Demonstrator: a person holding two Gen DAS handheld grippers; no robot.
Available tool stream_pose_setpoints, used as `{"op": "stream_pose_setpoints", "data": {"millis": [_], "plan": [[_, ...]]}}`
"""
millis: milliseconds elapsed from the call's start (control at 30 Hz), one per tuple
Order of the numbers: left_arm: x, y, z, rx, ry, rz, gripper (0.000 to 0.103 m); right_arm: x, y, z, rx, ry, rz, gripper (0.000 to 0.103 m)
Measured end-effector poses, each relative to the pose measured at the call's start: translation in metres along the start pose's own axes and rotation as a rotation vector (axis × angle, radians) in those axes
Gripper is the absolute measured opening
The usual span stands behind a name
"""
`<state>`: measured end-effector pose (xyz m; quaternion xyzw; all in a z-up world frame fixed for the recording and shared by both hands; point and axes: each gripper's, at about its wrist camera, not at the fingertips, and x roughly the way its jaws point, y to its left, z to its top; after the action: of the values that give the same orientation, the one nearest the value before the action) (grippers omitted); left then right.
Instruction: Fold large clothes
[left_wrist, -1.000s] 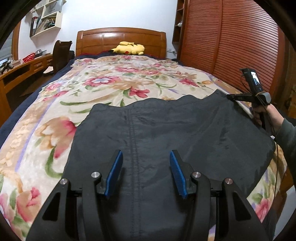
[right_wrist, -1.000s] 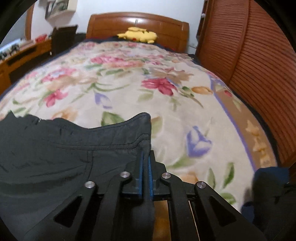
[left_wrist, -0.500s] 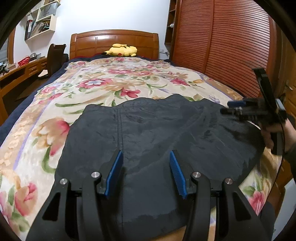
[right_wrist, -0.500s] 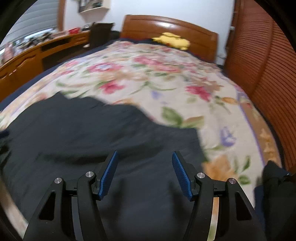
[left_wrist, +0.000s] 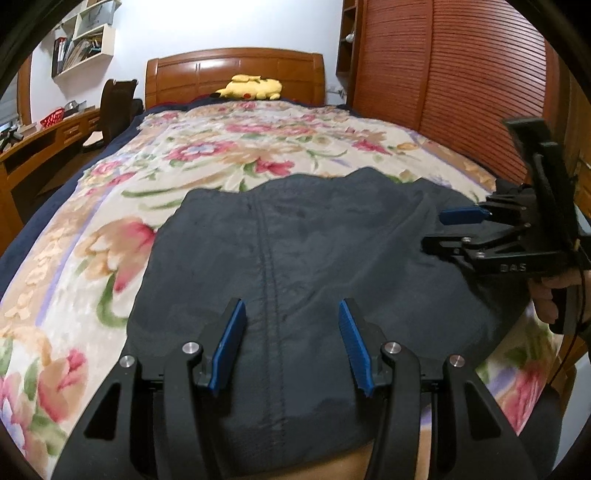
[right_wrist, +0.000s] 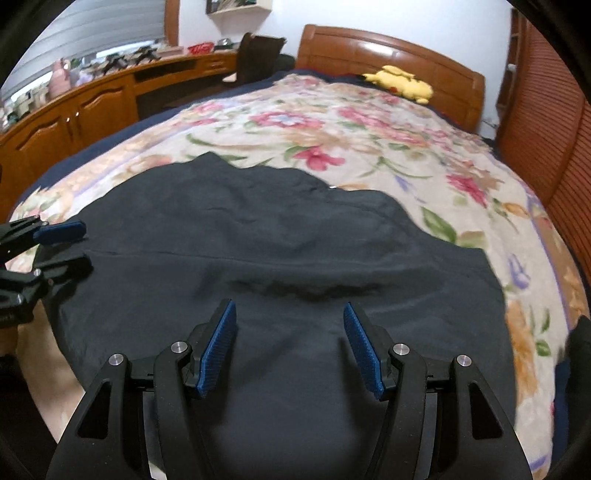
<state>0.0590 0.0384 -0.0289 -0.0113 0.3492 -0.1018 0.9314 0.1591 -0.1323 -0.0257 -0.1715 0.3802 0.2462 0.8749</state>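
Observation:
A large dark grey garment (left_wrist: 303, 258) lies spread flat on the near end of the bed; it also shows in the right wrist view (right_wrist: 280, 251). A stitched seam runs down its middle. My left gripper (left_wrist: 291, 343) is open and empty, just above the garment's near edge. My right gripper (right_wrist: 290, 343) is open and empty over the garment's near right part. It shows in the left wrist view (left_wrist: 448, 230) at the garment's right edge, and the left gripper shows in the right wrist view (right_wrist: 64, 247) at the garment's left edge.
The bed has a floral blanket (left_wrist: 258, 147) and a wooden headboard (left_wrist: 236, 74) with a yellow plush toy (left_wrist: 251, 86). A slatted wooden wardrobe (left_wrist: 443, 74) stands along the right. A wooden desk (right_wrist: 92, 107) and a chair (right_wrist: 258, 55) stand at the left.
My right gripper let go of the garment's corner, opened, and swung left over the garment. The garment now lies flat. My left gripper stayed open and shifted slightly.

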Motion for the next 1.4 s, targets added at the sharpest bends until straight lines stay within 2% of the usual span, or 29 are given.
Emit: {"op": "stream_pose_setpoints", "data": {"millis": [100,167,267,400,467,600,767,967,1067,1133,1267,1400], "plan": [[0.003,0.008,-0.005,-0.008,0.022,0.005,0.052,0.029,0.01,0.007,-0.021,0.081,0.007,0.062],[0.007,0.011,-0.008,-0.014,0.036,0.0,0.053,0.047,0.012,0.008,-0.022,0.119,-0.019,0.062],[0.012,0.014,-0.011,-0.017,0.056,-0.004,0.053,0.064,0.007,0.004,0.005,0.159,0.001,0.062],[0.007,0.009,-0.01,-0.006,0.036,0.005,0.053,0.056,0.006,-0.003,0.017,0.129,-0.008,0.062],[0.002,0.006,-0.008,0.001,0.015,0.004,0.053,0.042,0.007,-0.008,0.017,0.086,-0.018,0.062],[-0.018,-0.009,-0.004,0.026,-0.046,-0.028,0.053,-0.001,0.011,-0.029,0.022,-0.01,-0.022,0.062],[-0.025,-0.026,-0.008,0.045,-0.053,-0.078,0.053,-0.039,0.014,-0.056,0.04,-0.061,-0.004,0.062],[-0.02,-0.046,-0.018,0.069,-0.024,-0.121,0.053,-0.046,0.005,-0.073,0.067,-0.05,-0.06,0.062],[-0.014,-0.052,-0.026,0.09,-0.008,-0.1,0.053,-0.028,-0.001,-0.083,0.082,0.001,-0.032,0.063],[-0.012,-0.053,-0.029,0.078,-0.009,-0.091,0.053,-0.025,0.002,-0.088,0.067,-0.008,-0.044,0.063],[-0.017,-0.056,-0.03,0.047,-0.033,-0.085,0.053,-0.029,0.001,-0.088,0.06,0.001,-0.049,0.063],[-0.03,-0.065,-0.024,0.045,-0.087,-0.104,0.053,-0.049,-0.007,-0.092,0.096,-0.022,-0.048,0.063]]}}
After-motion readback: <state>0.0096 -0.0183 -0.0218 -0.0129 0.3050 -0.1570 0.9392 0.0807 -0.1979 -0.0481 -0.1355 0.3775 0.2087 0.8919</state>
